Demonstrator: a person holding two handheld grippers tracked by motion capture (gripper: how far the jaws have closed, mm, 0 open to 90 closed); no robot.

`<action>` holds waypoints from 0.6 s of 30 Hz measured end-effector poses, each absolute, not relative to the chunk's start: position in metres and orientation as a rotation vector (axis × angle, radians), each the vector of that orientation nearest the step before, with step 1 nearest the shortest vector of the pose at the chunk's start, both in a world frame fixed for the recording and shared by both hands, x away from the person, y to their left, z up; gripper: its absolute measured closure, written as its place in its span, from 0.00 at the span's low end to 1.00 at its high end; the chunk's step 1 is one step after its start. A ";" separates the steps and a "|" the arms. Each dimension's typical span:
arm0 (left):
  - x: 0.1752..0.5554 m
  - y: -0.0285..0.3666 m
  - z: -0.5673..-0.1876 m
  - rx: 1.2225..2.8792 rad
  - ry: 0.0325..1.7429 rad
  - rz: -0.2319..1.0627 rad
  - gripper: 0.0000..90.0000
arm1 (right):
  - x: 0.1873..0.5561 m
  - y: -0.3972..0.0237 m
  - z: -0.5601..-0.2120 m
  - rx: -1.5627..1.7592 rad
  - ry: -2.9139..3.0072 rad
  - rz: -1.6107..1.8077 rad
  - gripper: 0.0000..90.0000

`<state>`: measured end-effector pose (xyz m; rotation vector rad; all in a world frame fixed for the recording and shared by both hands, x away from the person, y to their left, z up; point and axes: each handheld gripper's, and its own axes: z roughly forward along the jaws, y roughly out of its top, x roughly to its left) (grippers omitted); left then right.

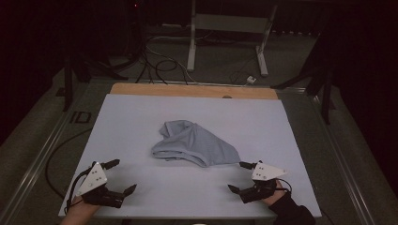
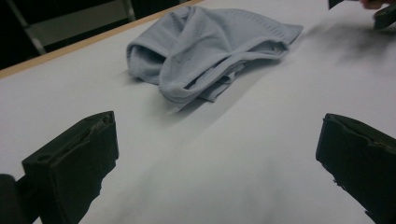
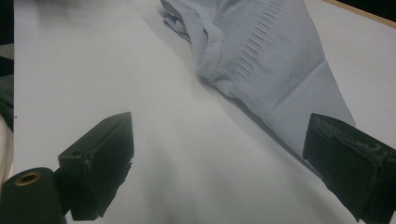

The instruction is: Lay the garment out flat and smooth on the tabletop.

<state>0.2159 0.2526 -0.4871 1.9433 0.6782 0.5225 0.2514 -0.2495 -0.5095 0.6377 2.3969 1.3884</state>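
A white table (image 1: pixel 141 122) spans the scene, with a wooden strip (image 1: pixel 187 90) along its far edge. A crumpled light-blue knit garment (image 1: pixel 195 143) lies near the table's middle. At the near left, the left gripper (image 1: pixel 124 176) sits released, jaws spread wide, well apart from the garment. At the near right, the right gripper (image 1: pixel 239 176) is likewise released, one jaw just beside the garment's near-right corner.
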 end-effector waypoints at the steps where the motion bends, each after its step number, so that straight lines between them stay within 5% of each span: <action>1: 0.216 0.252 -0.487 1.953 0.679 0.525 0.00 | 0.251 -0.250 -0.510 0.637 2.398 1.392 0.10; 18: 0.217 0.252 -0.490 1.965 0.692 0.507 0.00 | 0.250 -0.246 -0.510 0.609 2.428 1.355 0.10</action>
